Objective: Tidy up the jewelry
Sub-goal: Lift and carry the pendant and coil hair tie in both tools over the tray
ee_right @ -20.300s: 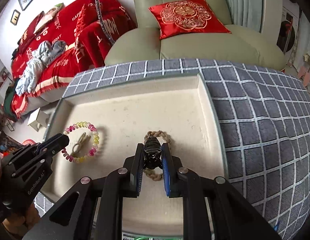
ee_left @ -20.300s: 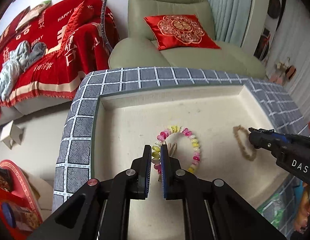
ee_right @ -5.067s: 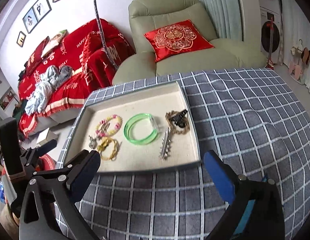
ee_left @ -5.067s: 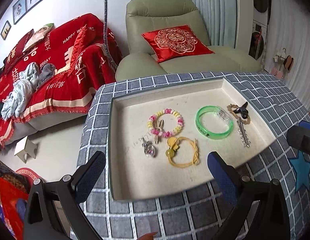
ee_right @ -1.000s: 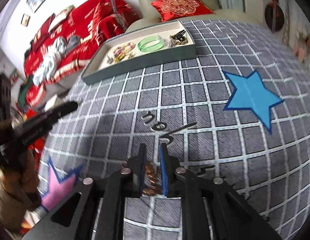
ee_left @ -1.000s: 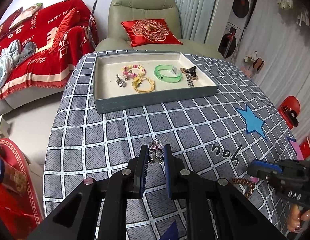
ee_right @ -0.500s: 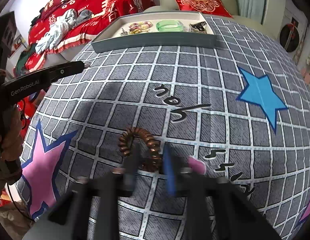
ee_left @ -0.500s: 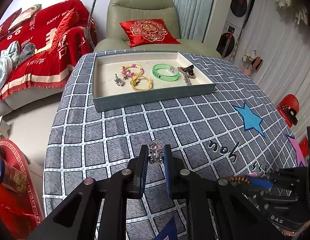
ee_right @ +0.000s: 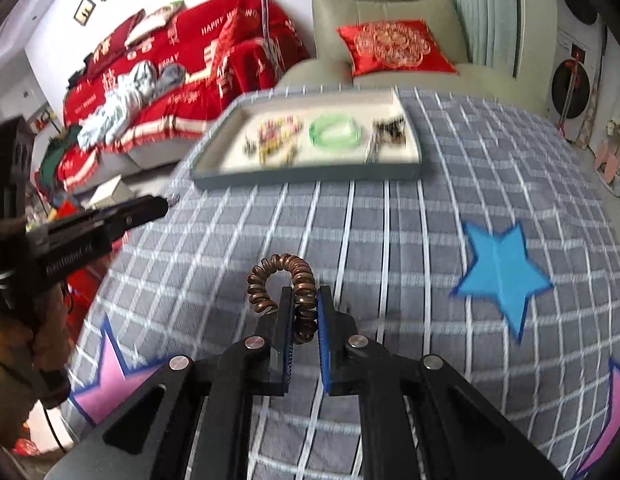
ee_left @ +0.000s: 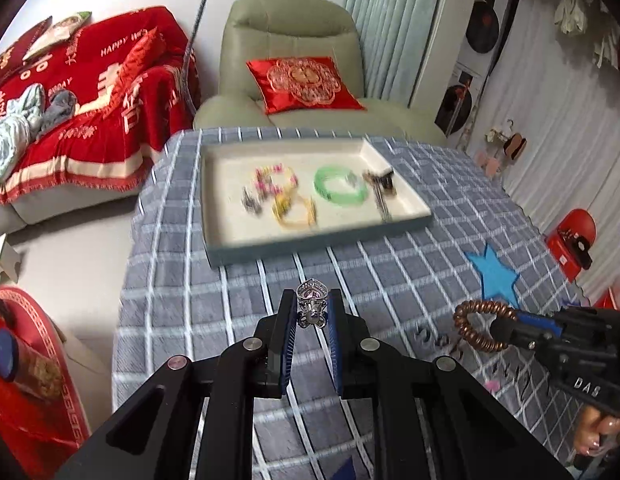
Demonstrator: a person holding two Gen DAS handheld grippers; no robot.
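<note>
My left gripper (ee_left: pixel 312 303) is shut on a small silver filigree charm (ee_left: pixel 312 299), held above the checked grey cloth. My right gripper (ee_right: pixel 304 304) is shut on a brown coil hair tie (ee_right: pixel 284 270), lifted off the cloth; the same coil hair tie (ee_left: pixel 476 330) shows at the right gripper's tip in the left wrist view. Farther back lies the cream tray (ee_left: pixel 226 208) with a beaded bracelet (ee_left: pixel 274 180), a yellow cord bracelet (ee_left: pixel 296 216), a green bangle (ee_left: pixel 341 190) and a dark clip (ee_left: pixel 384 182). The tray (ee_right: pixel 214 162) is blurred in the right wrist view.
The table's cloth (ee_left: pixel 390 264) carries a blue star (ee_left: pixel 496 274) and pink star shapes (ee_right: pixel 106 384). A green armchair with a red cushion (ee_left: pixel 304 84) stands behind the table, and a red-covered sofa (ee_left: pixel 70 108) is at the left. The left gripper's body (ee_right: pixel 90 228) reaches in from the left.
Both grippers have risen from the cloth with their pieces. The right gripper closed on the coil hair tie and lifted it off the table; the tray now looks nearer to level.
</note>
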